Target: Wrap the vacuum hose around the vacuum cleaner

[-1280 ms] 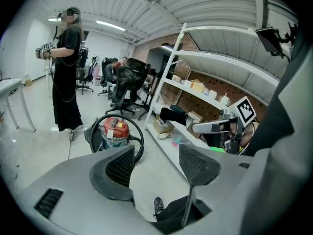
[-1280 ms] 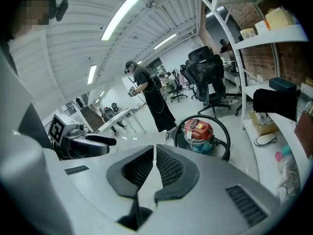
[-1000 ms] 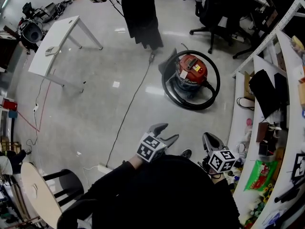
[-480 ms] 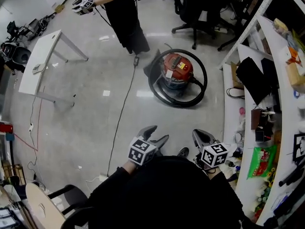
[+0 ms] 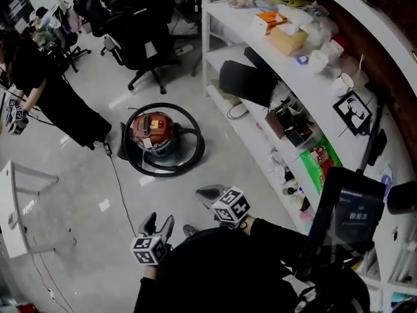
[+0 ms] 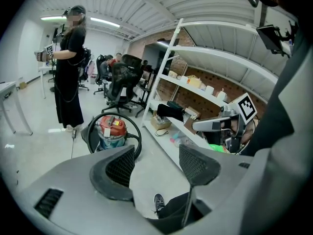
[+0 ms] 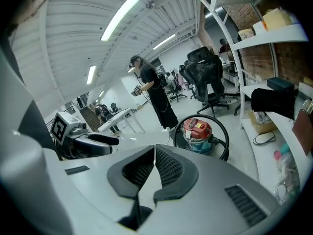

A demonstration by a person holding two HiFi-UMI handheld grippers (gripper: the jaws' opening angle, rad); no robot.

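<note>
Reads as the approach step, no contact with anything yet. Holding left gripper (image 5: 159,219) with jaws apart and nothing between them. Holding right gripper (image 5: 203,192) with jaws pressed together, also empty. Carrying both low at the body, well apart from the vacuum (image 5: 154,130), which sits on the floor at 11 o'clock.

Seeing the hose (image 5: 189,166) lying as one loose ring on the floor round the canister, not snug against it. Can't make out where its free end sits. Also seeing a cable (image 5: 121,188) trailing from the vacuum's 8 o'clock side toward 6 o'clock, a person (image 5: 62,103) standing near its 9 o'clock, and shelving (image 5: 206,31) close at its 2 o'clock.

Judging the wrap as at best half done, since the ring is slack and on the floor.

Next: walk in toward 11 o'clock and drop both grippers to hose level. Open the right, locate the free end and pinch it. Steady the slack with the left, then draw the loop tight round the body. Step clear of the cable and allow room for the person.
</note>
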